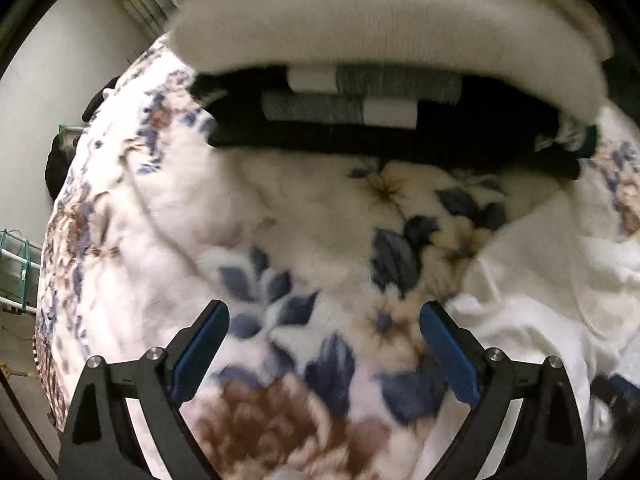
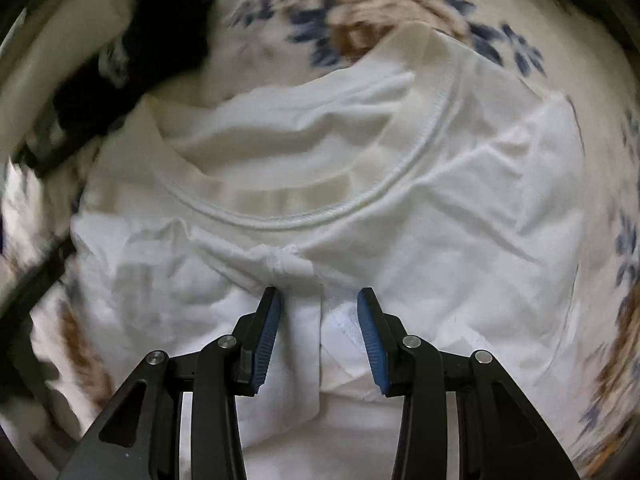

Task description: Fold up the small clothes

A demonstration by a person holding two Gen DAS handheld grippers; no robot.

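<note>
A white T-shirt [image 2: 460, 200] lies crumpled on a floral fleece blanket [image 2: 360, 4], its round collar facing up. My right gripper [image 2: 319, 300] is open just above the shirt, with a bunched fold of white cloth between its blue pads, not clamped. In the left wrist view the same shirt [image 1: 532, 308] lies at the right. My left gripper [image 1: 324, 316] is wide open and empty over the blanket [image 1: 280, 216], left of the shirt.
A stack of folded clothes lies at the far side: black garment [image 1: 360, 140], grey-and-white striped pieces [image 1: 340, 110], and a cream knit [image 1: 380, 28] on top. A white wall [image 1: 60, 64] and a green-white rack [image 1: 16, 272] stand left of the bed.
</note>
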